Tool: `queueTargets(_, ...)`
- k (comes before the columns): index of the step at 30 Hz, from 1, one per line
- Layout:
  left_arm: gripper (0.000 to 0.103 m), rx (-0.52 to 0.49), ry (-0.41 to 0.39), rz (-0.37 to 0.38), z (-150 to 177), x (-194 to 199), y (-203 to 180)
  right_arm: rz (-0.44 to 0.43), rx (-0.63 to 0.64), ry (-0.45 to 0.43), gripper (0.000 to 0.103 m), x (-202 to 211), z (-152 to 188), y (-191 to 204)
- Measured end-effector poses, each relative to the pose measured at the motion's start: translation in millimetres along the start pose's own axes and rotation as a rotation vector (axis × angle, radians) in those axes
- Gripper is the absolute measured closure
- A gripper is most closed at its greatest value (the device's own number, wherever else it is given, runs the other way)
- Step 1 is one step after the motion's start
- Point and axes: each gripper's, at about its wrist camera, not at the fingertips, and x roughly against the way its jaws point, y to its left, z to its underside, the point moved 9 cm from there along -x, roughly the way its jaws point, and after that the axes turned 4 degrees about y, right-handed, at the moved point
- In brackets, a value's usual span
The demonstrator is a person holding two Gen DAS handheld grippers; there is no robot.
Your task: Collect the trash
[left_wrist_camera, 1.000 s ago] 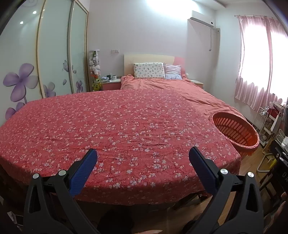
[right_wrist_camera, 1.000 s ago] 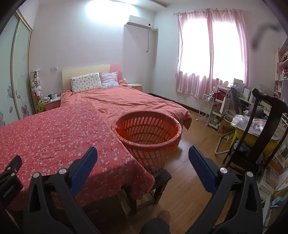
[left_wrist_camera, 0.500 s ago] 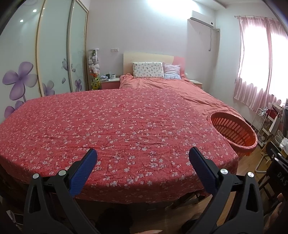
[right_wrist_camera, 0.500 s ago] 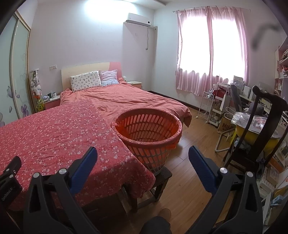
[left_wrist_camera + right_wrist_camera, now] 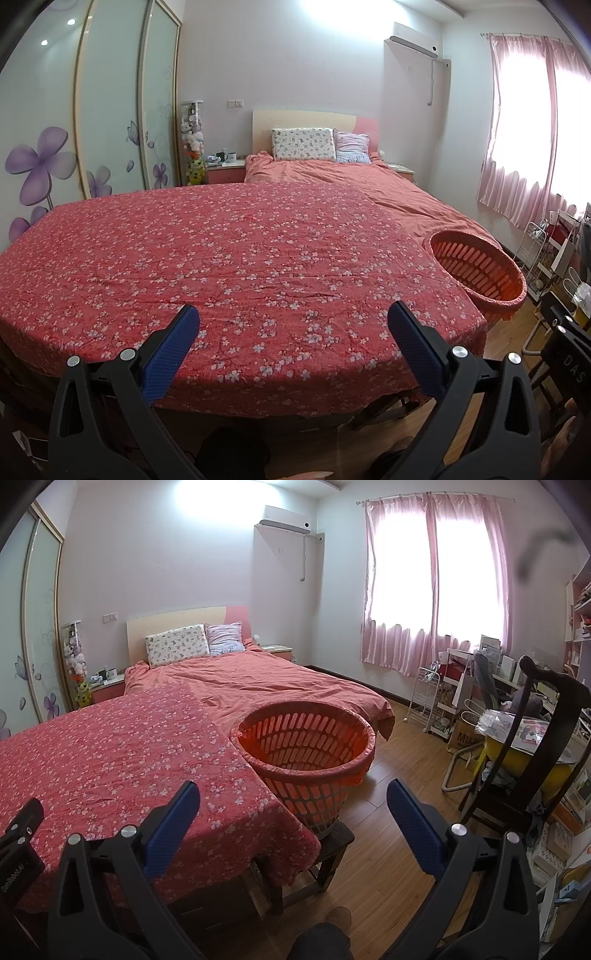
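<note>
An orange slatted basket (image 5: 306, 749) stands on a dark wooden stool (image 5: 332, 849) at the right end of a table under a red flowered cloth (image 5: 240, 258). The basket also shows at the right in the left wrist view (image 5: 480, 266). I see no trash on the cloth. My left gripper (image 5: 291, 332) is open and empty above the cloth's near edge. My right gripper (image 5: 291, 812) is open and empty, in front of the basket, over the table corner. The left gripper's body (image 5: 18, 842) shows at the right view's left edge.
A bed with a coral quilt (image 5: 266, 679) lies behind the table. A dark wooden chair (image 5: 546, 738), a cluttered desk (image 5: 517, 727) and a white wire rack (image 5: 428, 698) stand at the right. A wardrobe with purple flowers (image 5: 74, 147) lines the left wall.
Both views have drifted slightly; the basket and table sit a little lower and closer to centre in the frames. Both grippers stay open and empty.
</note>
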Motion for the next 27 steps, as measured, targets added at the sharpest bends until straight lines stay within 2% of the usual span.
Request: queueTargets(27,0.003,-0.004,0.008,-0.001,0.7,-0.3,-1.3,0.0,-0.005,0.009,0.004,-3.2,4.6,0.1)
